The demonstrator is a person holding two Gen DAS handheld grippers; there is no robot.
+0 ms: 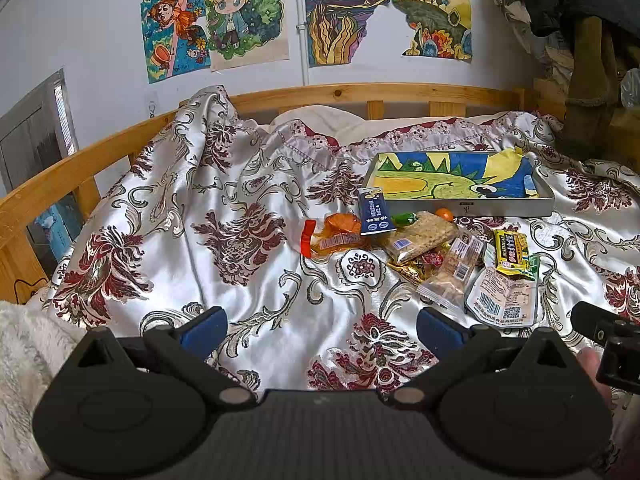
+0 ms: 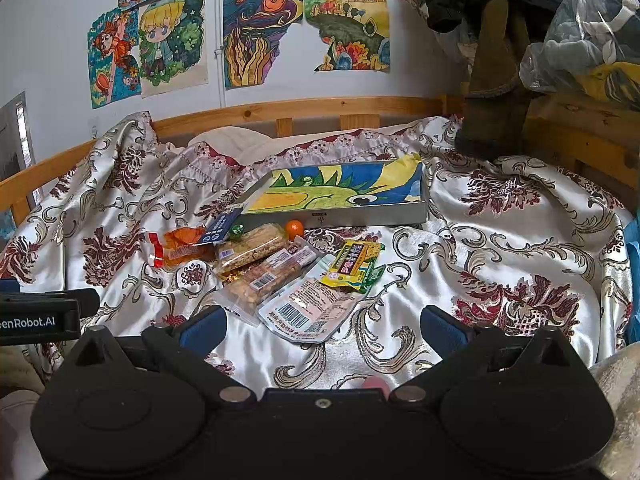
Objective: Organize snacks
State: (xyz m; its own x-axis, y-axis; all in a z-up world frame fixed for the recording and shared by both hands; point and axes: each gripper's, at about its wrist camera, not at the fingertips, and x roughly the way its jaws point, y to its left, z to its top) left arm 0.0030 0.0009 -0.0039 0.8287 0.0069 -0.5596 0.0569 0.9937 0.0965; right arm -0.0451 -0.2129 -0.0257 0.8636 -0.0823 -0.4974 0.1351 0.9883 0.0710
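Observation:
A pile of snack packets lies on the patterned bedspread in front of a shallow grey tray point(image 1: 500, 207) point(image 2: 360, 216) lined with a coloured drawing. The pile holds a white barcode pouch point(image 1: 504, 298) point(image 2: 308, 308), a yellow-green packet point(image 1: 512, 250) point(image 2: 354, 266), clear cracker packs point(image 1: 452, 276) point(image 2: 264, 276), a blue packet point(image 1: 374, 214) point(image 2: 222, 224) and an orange packet point(image 1: 336, 234) point(image 2: 180, 242). My left gripper point(image 1: 320, 330) is open and empty, left of the pile. My right gripper point(image 2: 322, 330) is open and empty, with the white pouch just beyond its fingers.
A wooden bed rail point(image 1: 360, 94) runs along the back and left. Drawings hang on the wall point(image 1: 248, 12). Bags and clothes are stacked at the right point(image 2: 580, 40). A small orange fruit point(image 2: 295, 229) lies by the tray. The right gripper's body point(image 1: 612, 344) shows at the left view's edge.

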